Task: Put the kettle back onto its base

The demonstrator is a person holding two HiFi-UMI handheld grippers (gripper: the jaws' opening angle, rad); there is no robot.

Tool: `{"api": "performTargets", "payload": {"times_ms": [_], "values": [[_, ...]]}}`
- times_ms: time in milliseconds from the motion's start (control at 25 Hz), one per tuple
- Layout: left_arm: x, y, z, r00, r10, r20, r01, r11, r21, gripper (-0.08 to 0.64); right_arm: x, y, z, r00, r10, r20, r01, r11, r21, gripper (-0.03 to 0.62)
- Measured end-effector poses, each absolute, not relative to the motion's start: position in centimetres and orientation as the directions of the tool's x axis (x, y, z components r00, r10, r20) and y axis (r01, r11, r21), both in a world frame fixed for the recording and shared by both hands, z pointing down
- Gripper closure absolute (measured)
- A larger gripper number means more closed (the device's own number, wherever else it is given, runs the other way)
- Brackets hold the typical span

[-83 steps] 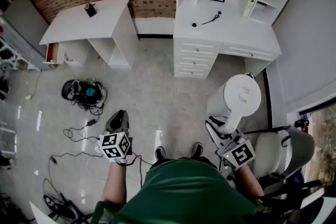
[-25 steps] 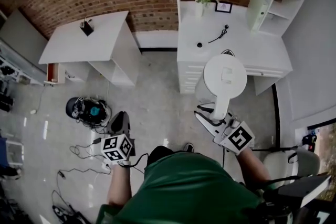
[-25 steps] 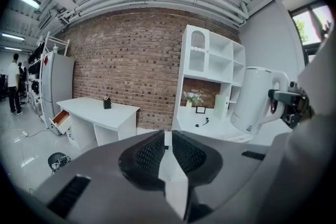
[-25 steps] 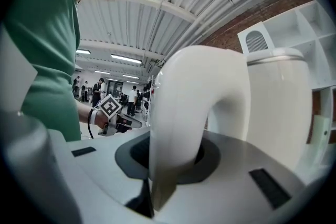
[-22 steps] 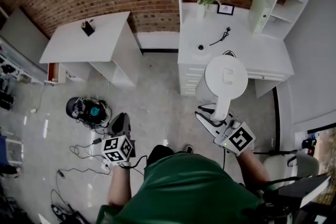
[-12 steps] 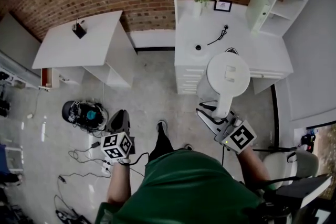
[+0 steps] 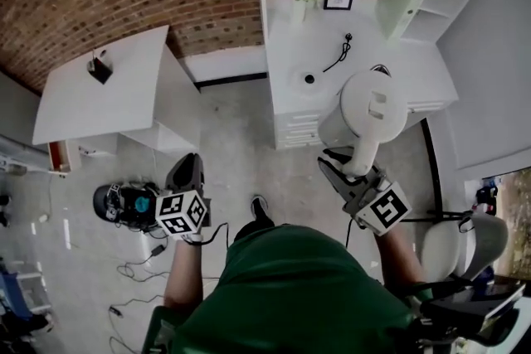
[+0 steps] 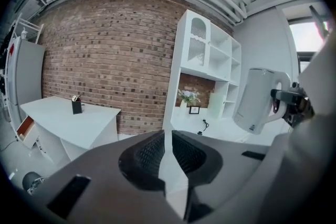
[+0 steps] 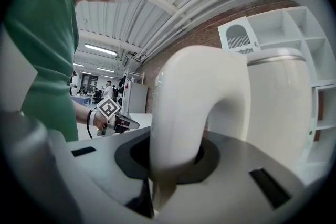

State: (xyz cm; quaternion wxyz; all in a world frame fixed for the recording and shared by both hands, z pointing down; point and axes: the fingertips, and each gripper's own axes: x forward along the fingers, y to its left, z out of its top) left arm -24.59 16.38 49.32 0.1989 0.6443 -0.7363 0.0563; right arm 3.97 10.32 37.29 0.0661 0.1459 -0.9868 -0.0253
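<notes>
A: Right arm's out, forearm stretched forward toward one o'clock. The right gripper (image 7: pixel 348 167) lies close to level, its marker cube (image 7: pixel 383 210) riding on top.

B: And it's loaded. The jaws are pinched on the curved handle (image 9: pixel 178 113) of the white kettle (image 7: pixel 373 110), and that handle fills the gap in the right gripper view.

A: Where's the kettle hanging?

B: In the air, upright, lid facing up. It's over the front edge of the white desk (image 7: pixel 282 46), at one o'clock from the person's body.

A: There's a small dark round thing (image 7: pixel 309 79) with a cord on the desktop. It sits at ten o'clock from the kettle, apart from it.

B: Whether that's the base, I can't tell from up here.

A: And the left arm?

B: Forearm reaches ahead toward eleven o'clock, out over the floor (image 7: pixel 241 137). The left gripper (image 7: pixel 187 165) noses a touch downward.

A: Carrying anything?

B: Nothing. Its jaws are pressed together, with only a sliver of light between the pads. Beyond them is the brick wall (image 8: pixel 105 50).
</notes>
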Motion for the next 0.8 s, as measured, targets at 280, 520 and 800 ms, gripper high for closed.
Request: {"api": "performTargets", "payload": {"times_ms": [280, 520, 800], "values": [[-29.2, 11.4, 50.9, 0.015, -0.924, 0.381, -0.977, 0.066, 0.2, 0.503, -0.7, 7.8, 37.7, -0.915, -0.379, 0.14, -0.373, 0.925, 0.071, 0.517], [-33.0, 8.9, 52.4, 0.069, -0.915, 0.397, -0.976, 0.02, 0.216, 0.503, -4.1, 5.9, 38.6, -0.883, -0.441, 0.162, -0.438, 0.897, 0.056, 0.517], [-34.0, 7.3, 54.6, 0.131, -0.89, 0.438, -0.969, -0.022, 0.244, 0.503, -6.3, 3.8, 39.7, -0.863, -0.473, 0.18, -0.474, 0.88, 0.041, 0.517]]}}
